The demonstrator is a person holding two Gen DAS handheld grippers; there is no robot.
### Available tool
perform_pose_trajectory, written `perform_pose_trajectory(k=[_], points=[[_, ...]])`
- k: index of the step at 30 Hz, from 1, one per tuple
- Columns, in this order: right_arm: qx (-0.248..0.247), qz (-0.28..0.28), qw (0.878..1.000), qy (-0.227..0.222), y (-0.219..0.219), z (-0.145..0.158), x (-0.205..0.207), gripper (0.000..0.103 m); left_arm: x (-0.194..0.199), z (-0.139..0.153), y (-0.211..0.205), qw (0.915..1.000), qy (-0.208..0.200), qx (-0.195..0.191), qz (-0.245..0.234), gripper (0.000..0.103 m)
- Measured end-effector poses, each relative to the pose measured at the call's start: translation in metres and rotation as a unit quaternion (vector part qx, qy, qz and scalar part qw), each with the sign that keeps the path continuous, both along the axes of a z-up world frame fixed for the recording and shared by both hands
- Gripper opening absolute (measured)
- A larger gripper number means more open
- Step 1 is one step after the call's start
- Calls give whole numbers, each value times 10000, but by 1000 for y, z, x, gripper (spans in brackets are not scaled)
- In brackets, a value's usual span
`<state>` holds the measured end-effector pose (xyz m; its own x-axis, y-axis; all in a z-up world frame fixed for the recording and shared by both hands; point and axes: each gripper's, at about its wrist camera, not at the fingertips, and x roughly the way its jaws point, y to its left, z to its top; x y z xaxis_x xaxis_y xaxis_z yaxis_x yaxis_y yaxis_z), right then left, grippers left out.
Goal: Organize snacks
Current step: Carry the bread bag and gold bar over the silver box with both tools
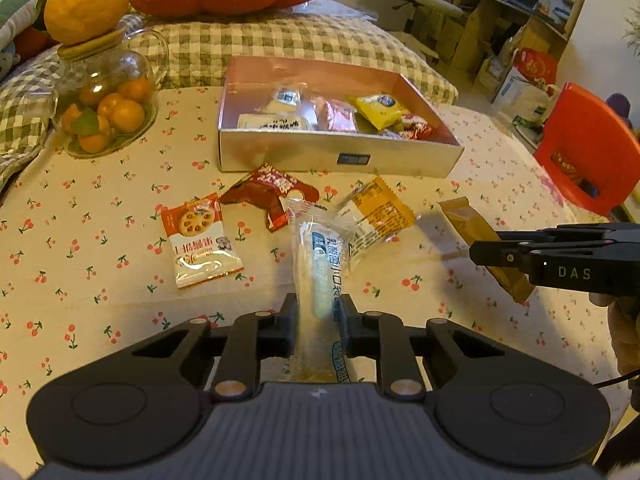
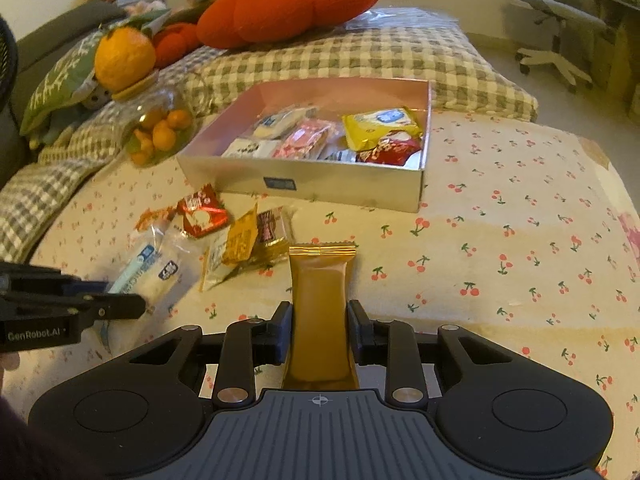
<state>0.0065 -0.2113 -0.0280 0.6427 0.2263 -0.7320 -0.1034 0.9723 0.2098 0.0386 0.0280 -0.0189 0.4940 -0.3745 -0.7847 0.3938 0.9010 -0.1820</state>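
Left hand-held gripper (image 1: 318, 318) clamped on clear-wrapped snack stick (image 1: 316, 256); right hand-held gripper (image 2: 320, 320) clamped on gold snack bar (image 2: 320, 292); silver box (image 1: 280, 150) on tabletop (image 1: 100, 240).

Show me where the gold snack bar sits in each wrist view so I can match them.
Left wrist: gold snack bar at right of centre, its near end hidden by the right gripper.
Right wrist: bottom centre, clamped upright between the fingers.
Shared landmark: silver box behind the loose snacks.
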Motion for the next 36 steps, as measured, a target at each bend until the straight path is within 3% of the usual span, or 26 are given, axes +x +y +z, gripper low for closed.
perform_pose_trajectory(k=[13, 24, 36], points=[[589, -365, 9975, -119, -3, 31, 23, 27, 20, 25, -2, 9987, -148, -325, 369, 18], [1083, -788, 9909, -159, -9, 39, 59, 27, 56, 33, -9, 9950, -166, -476, 861, 18], [1696, -1086, 9795, -67, -29, 27, 114, 28, 120, 27, -32, 9936, -482, 43, 1023, 18]])
